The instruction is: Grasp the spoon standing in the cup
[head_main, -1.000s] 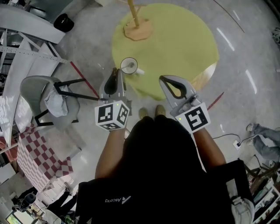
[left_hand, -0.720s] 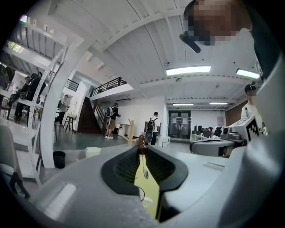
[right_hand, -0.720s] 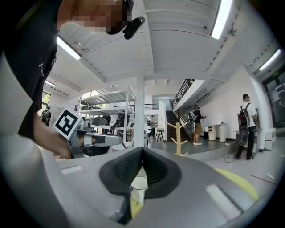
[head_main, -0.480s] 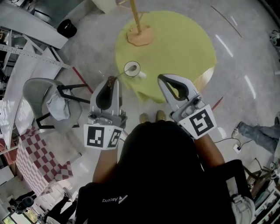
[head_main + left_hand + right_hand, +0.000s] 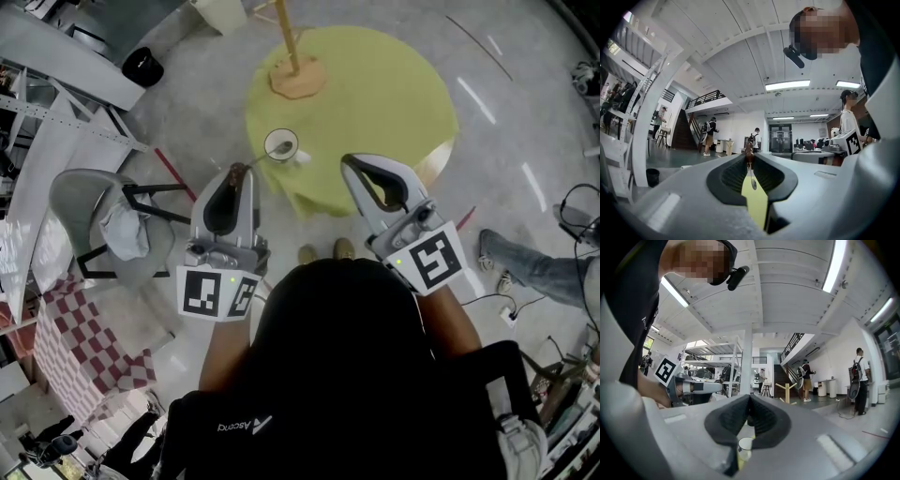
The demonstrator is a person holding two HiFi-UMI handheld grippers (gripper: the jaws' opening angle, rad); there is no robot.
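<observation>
Left gripper view: my left claw (image 5: 749,155) pinches the spoon (image 5: 753,184) at its tips, near the cup (image 5: 281,144). My right claw (image 5: 749,399) is closed, empty.

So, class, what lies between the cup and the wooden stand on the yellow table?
Nothing. The head view shows only bare yellow cloth between cup and stand.

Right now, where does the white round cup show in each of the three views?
Head view: the white round cup sits at the yellow round tabletop's near-left edge.
Left gripper view: not in it.
Right gripper view: the cup is low centre, beside a yellow sliver.
Shared landmark: that yellow tabletop, visible in all three views.
</observation>
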